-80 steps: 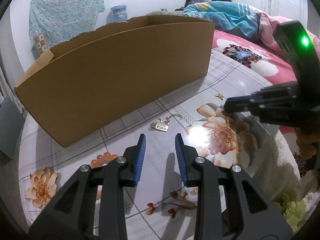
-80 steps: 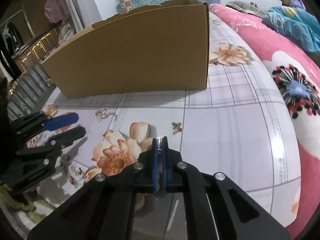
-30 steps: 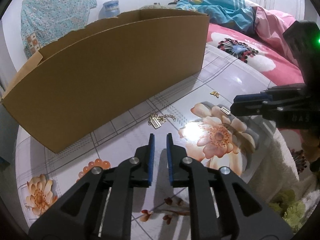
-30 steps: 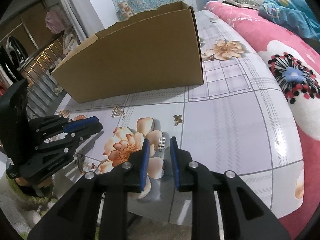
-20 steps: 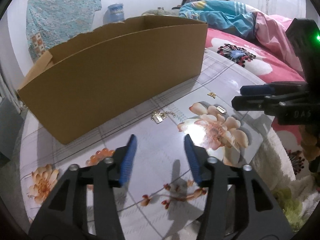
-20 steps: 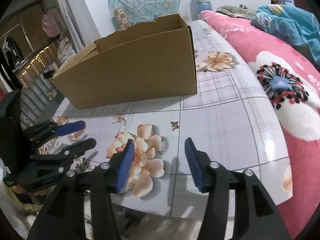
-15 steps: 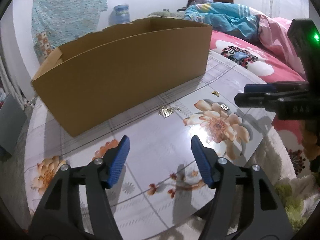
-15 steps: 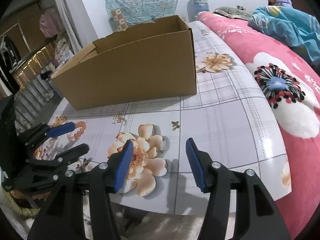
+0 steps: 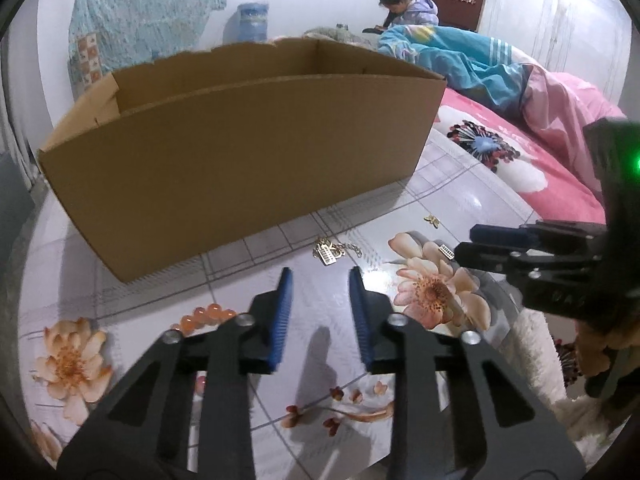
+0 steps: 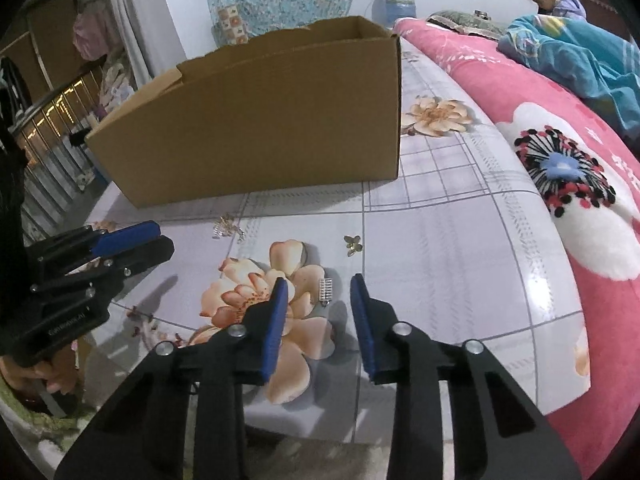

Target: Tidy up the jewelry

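I tilt both grippers down over the table (image 10: 460, 240); my left gripper (image 9: 320, 276) and right gripper (image 10: 318, 284) are closing on nothing. The small silver clip (image 10: 326, 290) lies flat between my right jaws, long axis pointing away toward the box (image 10: 260, 120)

A home bedroom: a bed (image 10: 500, 92) with pink floral bedding and a rumpled blue quilt (image 9: 460, 60) on the right, clothes (image 10: 92, 32) hanging far left, a floral-cloth bench (image 10: 460, 240).
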Tool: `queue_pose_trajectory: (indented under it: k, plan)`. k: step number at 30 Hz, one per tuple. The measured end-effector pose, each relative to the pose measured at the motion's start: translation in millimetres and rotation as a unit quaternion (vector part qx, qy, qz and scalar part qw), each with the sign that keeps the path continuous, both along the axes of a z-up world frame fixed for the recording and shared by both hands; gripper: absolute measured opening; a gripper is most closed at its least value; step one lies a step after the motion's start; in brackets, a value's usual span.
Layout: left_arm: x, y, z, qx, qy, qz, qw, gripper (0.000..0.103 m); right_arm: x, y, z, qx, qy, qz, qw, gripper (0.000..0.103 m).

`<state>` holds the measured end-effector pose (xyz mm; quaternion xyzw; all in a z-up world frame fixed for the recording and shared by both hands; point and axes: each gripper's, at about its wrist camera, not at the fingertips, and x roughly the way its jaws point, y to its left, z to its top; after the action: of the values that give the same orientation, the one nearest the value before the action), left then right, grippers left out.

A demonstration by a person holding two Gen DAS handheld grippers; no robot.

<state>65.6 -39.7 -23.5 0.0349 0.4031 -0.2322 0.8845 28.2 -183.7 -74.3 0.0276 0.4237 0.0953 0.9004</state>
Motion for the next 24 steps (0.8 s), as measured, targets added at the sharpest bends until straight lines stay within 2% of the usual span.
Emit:
queue_pose_trajectory:
  k: [5, 10, 12, 20, 24]
  plan:
    - [5.6, -4.6, -5.3, 0.001, 0.007, -0.002, 1.0, 0.012, 7.2, 2.5, -9.2, -0.012, 0.005, 0.012, 1.0, 0.019]
    - [13.0, -7.0, -8.2, 0.008, 0.013, 0.0, 0.9999, 0.009, 8.7, 13.5, -9.1, -0.054, -0.001, 0.059, 0.997, 0.006]
    - [15.3, -7.8, -8.5, 0.012, 0.014, -0.001, 0.9998, 0.008, 10.5, 14.0, -8.4, -0.058, 0.003, 0.07, 0.996, 0.005]
    - [25.5, -10.3, -6.4, 0.006, 0.029, -0.005, 0.9995, 0.009, 16.2, -13.6, -11.5, 0.043, 0.024, 0.066, 0.997, 0.005]
    - [34.4, -15.6, -8.2, 0.006, 0.04, -0.005, 0.9992, 0.009, 16.0, -17.6, -12.6, 0.051, 0.022, 0.068, 0.996, 0.005]
